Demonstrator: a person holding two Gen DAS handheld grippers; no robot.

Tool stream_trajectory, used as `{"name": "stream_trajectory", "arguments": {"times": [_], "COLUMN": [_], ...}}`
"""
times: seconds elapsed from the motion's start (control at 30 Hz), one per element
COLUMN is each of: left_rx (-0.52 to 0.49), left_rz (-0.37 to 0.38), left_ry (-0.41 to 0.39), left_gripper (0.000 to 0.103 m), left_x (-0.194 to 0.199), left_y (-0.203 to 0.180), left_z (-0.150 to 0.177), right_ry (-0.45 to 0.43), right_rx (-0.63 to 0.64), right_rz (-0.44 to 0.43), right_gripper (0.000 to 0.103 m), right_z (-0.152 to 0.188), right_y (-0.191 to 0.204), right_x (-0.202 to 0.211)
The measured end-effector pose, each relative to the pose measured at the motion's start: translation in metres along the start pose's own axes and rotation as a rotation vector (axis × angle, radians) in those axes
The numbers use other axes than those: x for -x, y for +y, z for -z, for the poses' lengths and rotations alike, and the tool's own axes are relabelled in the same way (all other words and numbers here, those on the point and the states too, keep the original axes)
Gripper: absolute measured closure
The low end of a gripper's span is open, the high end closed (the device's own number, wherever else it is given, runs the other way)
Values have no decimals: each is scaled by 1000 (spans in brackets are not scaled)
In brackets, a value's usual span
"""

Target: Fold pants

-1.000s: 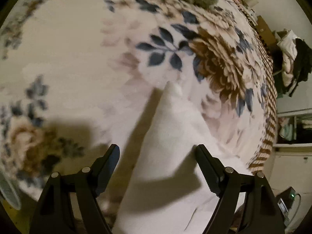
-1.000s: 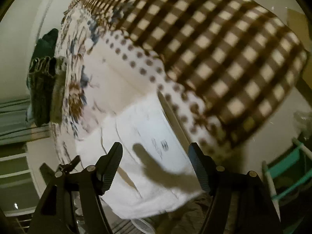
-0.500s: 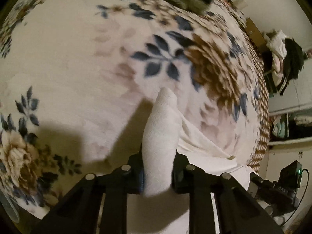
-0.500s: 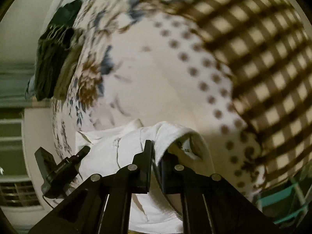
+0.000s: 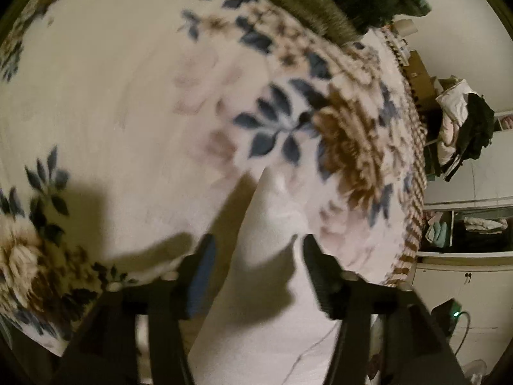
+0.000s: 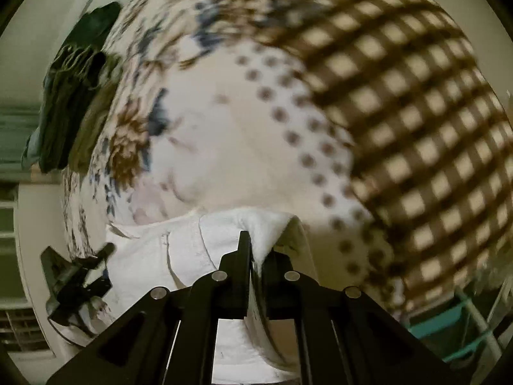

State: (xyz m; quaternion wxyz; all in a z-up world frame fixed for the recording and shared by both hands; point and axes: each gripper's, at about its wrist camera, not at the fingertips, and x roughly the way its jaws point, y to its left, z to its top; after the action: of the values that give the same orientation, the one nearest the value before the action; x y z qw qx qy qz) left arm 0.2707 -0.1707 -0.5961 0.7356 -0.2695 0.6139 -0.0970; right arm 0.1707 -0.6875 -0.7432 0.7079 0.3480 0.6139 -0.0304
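Since 0.5 s ago left gripper (image 5: pixel 256 256) has parted, freeing the white pants (image 5: pixel 266 224); right gripper (image 6: pixel 256 250) pinches their edge, so 1-sided pulling risks skewing the fold.

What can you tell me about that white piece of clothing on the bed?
The white cloth pants look soft and slightly creased, with thin seam lines. They lie on the floral blanket. The right gripper is shut on a bunched edge, lifting it. The left gripper is open, with a raised pointed fold between its fingers.
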Motion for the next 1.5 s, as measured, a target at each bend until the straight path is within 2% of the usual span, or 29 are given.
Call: {"name": "stream_trajectory", "arguments": {"times": [0.1,0.17,0.2,0.23,0.27,0.3,0.33,0.37,0.4,0.43,0.47,0.57,0.63,0.7,0.73,0.77,0.8,0.83,0.87,0.9,1.0,1.07,1.2,1.3,1.33,1.43,1.5], "left_rx": [-3,9,8,6,-1,-19,-47,-79,-121,-151,-165,-130,-95,-74,-61,-46,-40,-35,-31,-27,-33,-41,-43,-38,-38,-35,-43], "left_rz": [6,3,-2,-6,-17,-26,-32,-40,-67,-76,-84,-75,-44,-34,-27,-38,-46,-42,-28,-17,-43,-85,-153,-171,-177,-175,-177], "left_ry": [-7,8,20,36,53,67,64,61,54,41,21,5,35,48,60,84,89,78,61,49,22,23,57,96,103,111,108], "left_gripper": [39,39,39,39,39,43,67,78,80,82,82,83,81,75,68,62,46,36,36,36,36,36,36,36,36,36,36], "left_x": [-1,-9,-15,-21,-28,-35,-38,-39,-39,-36,-33,-29,-35,-36,-35,-33,-29,-22,-12,-3,19,26,26,20,18,18,19], "left_y": [-4,-2,-2,-1,-1,-2,-5,-9,-15,-20,-21,-12,-7,-6,-7,-8,-8,-8,-7,-6,-4,-1,8,14,15,16,14], "left_z": [-10,-16,-19,-22,-23,-24,-24,-23,-22,-20,-18,-20,-24,-25,-26,-26,-25,-23,-19,-13,9,27,65,85,89,98,100], "right_ry": [24,32,38,58,69,81,108,153,169,153,130,57,6,38,83,120,131,133,127,112,97,127,235,252,245,198,147], "right_rx": [0,6,7,3,-7,-29,-41,-57,-62,-54,-32,22,-34,-76,-67,-50,-41,-33,-37,-53,-159,-243,-462,-569,-574,-599,-535], "right_rz": [-26,-62,-65,-62,-64,-85,-96,-90,-89,-92,-78,-8,-21,-38,-16,7,15,28,34,27,-2,-29,-156,-286,-278,-266,-268], "right_gripper": [96,92,73,58,36,34,34,34,47,69,96,97,97,97,96,91,76,70,63,62,57,57,57,55,55,79,92], "right_z": [5,1,0,-4,-5,-8,-10,-11,-11,-10,-8,-5,-6,-6,-4,-1,0,3,8,15,46,74,123,138,139,144,144], "right_y": [-4,-1,1,1,2,1,-1,-4,-4,-3,0,11,2,-7,-9,-10,-10,-10,-12,-16,-41,-59,-85,-86,-83,-80,-67], "right_x": [1,3,0,-3,-6,-11,-16,-25,-31,-31,-30,-15,4,2,-5,-9,-9,-5,2,11,33,35,0,-34,-41,-43,-29]}}
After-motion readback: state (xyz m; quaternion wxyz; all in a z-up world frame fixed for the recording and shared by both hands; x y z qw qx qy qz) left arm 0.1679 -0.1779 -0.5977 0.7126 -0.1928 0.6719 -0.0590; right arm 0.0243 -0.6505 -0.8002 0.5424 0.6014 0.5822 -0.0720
